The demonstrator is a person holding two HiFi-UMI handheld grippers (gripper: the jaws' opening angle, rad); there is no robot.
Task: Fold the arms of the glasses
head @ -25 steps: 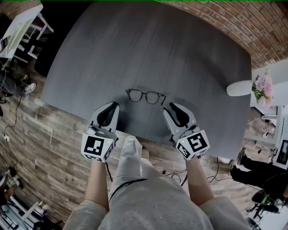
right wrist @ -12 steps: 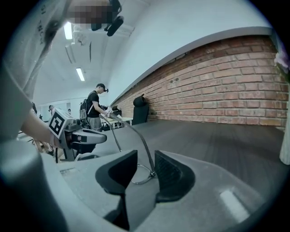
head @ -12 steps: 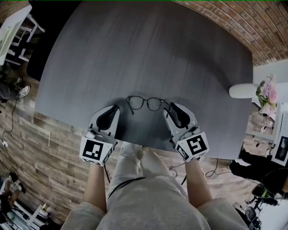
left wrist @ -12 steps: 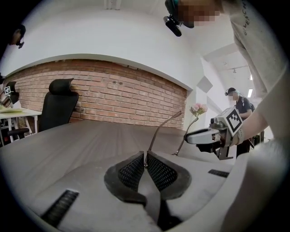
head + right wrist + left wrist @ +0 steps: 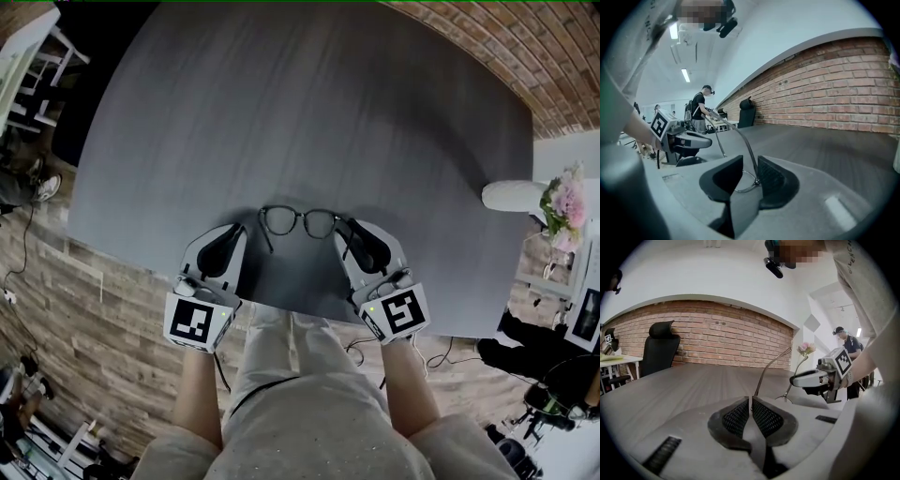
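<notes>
Black-rimmed glasses stand with both arms unfolded near the front edge of the dark grey table. My left gripper is shut at the left arm's end. In the left gripper view that arm rises from just behind the closed tips, which hide its lower end. My right gripper sits at the other side. In the right gripper view the right arm runs through the gap between the jaws. Those jaws are closing, but the pads stand clear of the arm.
A white rounded object and pink flowers stand at the table's right end. A white desk is at the upper left. The table's front edge runs just under both grippers. A black chair stands by the brick wall.
Both grippers have moved forward and down to the ends of the glasses' arms. The right arm now lies between the right jaws.
</notes>
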